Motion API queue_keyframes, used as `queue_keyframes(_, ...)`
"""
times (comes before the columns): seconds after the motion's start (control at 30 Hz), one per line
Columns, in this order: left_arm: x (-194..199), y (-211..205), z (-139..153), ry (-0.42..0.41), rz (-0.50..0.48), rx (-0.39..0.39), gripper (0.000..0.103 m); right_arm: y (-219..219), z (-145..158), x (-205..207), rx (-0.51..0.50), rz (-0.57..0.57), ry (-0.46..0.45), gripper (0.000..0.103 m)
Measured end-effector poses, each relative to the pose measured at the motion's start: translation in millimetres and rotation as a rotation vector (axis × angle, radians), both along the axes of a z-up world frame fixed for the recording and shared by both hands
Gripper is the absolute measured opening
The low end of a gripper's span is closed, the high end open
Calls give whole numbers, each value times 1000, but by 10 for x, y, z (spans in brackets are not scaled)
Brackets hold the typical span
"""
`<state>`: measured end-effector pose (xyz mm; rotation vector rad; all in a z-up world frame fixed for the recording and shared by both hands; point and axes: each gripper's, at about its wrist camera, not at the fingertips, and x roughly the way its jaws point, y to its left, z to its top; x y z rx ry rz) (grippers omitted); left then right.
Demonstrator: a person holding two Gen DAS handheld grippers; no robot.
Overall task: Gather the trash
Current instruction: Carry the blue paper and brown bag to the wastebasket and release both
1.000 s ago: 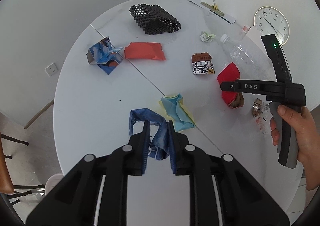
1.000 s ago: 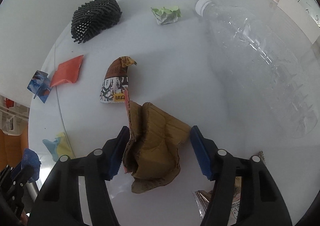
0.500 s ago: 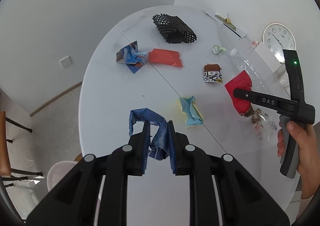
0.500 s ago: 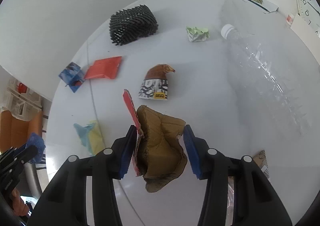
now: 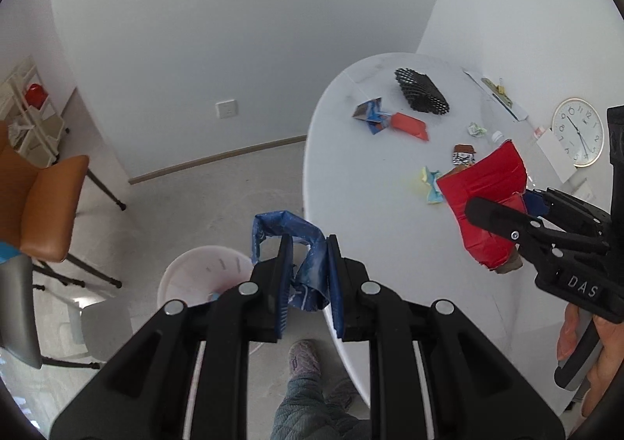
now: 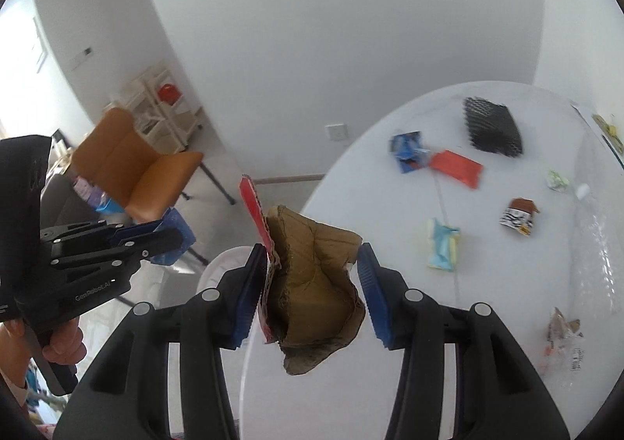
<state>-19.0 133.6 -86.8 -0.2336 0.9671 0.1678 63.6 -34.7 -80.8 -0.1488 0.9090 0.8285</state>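
My left gripper (image 5: 308,276) is shut on a crumpled blue wrapper (image 5: 308,264) and holds it off the table's left edge, above a white bin (image 5: 202,276) on the floor. My right gripper (image 6: 312,284) is shut on a red-and-brown cardboard piece (image 6: 312,284), held in the air at the table's edge; it shows red in the left wrist view (image 5: 487,202). The bin (image 6: 222,268) shows behind the right fingers. The left gripper (image 6: 163,241) with the blue wrapper shows at the left of the right wrist view.
On the white round table (image 5: 370,213) lie a black mesh piece (image 5: 421,94), blue and red wrappers (image 5: 390,120), a yellow-blue paper (image 5: 429,182), a brown-black wrapper (image 5: 462,157), a green wad (image 5: 476,130), a clear bottle (image 6: 596,245) and a clock (image 5: 577,132). An orange chair (image 5: 43,202) stands left.
Both grippers lifted their trash off the table and swung left, past the table edge toward the white bin on the floor. The floor, chair and bin came into view.
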Motion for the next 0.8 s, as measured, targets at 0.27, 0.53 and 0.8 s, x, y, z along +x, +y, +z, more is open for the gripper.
queue_keyframes(0.27,-789,578,-76,47,174,-9,17,1005,-284,-504,-54,200,17,49)
queue_keyframes(0.53,-968,1171,-278,83,172,-33,17,1843,-655,-618,-127,238,30,49)
queue_keyframes(0.8,-858,1655,-557,122,115,-75,17,2352,-1040,-596,-185,224,58,52)
